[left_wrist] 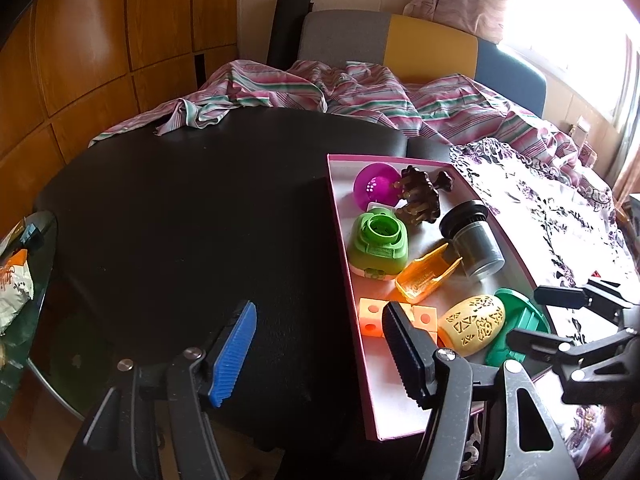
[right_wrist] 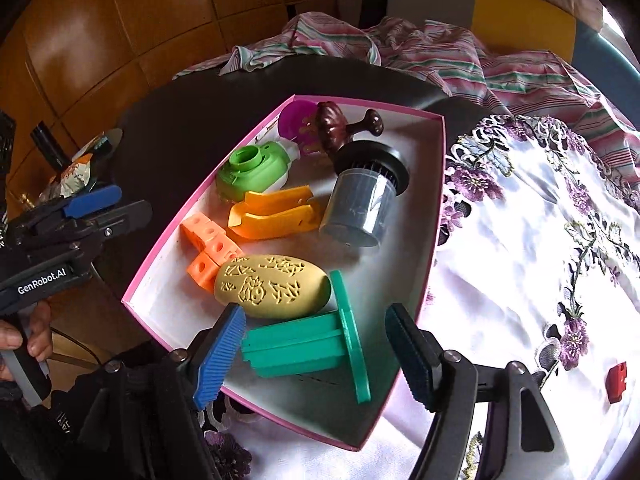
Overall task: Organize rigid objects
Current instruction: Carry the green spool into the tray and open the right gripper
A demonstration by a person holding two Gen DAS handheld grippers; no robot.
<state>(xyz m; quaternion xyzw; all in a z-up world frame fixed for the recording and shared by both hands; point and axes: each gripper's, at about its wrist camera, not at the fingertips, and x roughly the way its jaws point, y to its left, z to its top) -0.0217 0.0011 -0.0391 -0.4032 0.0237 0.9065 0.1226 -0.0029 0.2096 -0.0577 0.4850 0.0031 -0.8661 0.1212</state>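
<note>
The teal flanged piece (right_wrist: pixel 308 350) lies in the pink-rimmed box (right_wrist: pixel 438 184) beside the yellow carved oval (right_wrist: pixel 274 286), among the other gathered toys. Our right gripper (right_wrist: pixel 316 354) stands open around it, pads not pressing; our left gripper (left_wrist: pixel 320 352) hangs open and empty. We judge only the small red piece (right_wrist: pixel 616 380) on the floral cloth (right_wrist: pixel 540 240) remains.

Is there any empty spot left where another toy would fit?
Inside the pink box, bare floor shows in the near corner beside the orange cubes. Its middle and far end are crowded. Outside, the black tabletop left of the box and the flowered cloth on its right lie open.
</note>
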